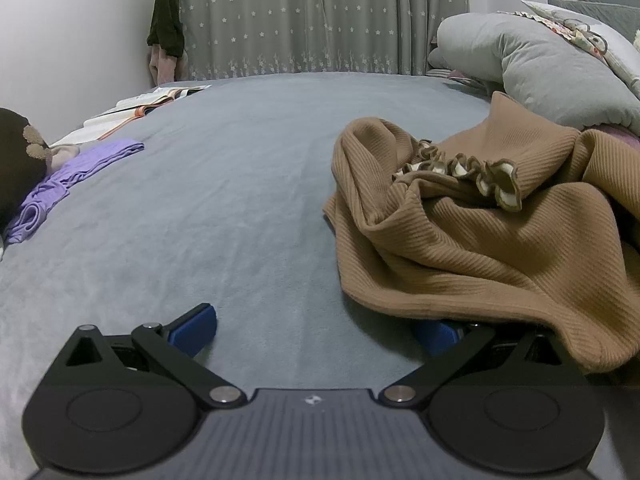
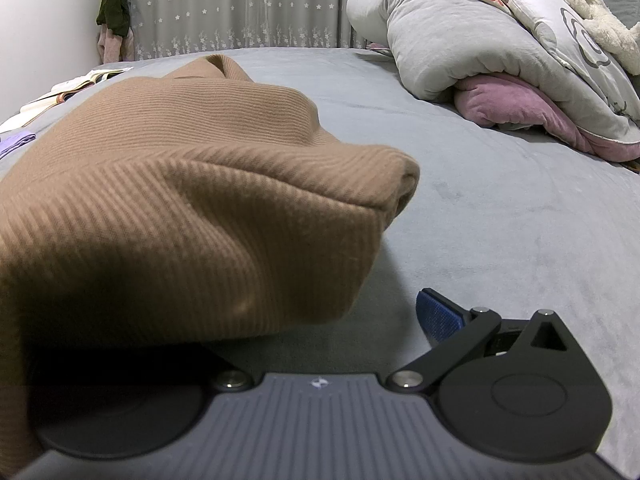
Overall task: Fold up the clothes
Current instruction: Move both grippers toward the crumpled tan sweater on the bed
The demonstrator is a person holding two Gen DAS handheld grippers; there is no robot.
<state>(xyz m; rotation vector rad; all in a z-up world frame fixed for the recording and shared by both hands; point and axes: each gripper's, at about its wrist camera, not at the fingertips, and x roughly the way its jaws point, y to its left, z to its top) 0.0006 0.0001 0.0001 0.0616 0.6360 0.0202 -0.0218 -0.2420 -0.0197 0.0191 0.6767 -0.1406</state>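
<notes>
Brown ribbed garment drapes over both wide-spread hand-held grippers, left and right; no readable writing.

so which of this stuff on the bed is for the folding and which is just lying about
For the job: brown ribbed garment, left tool, right tool.

Lying about: purple garment, open books, grey duvet, pink blanket, plush toy.
</notes>
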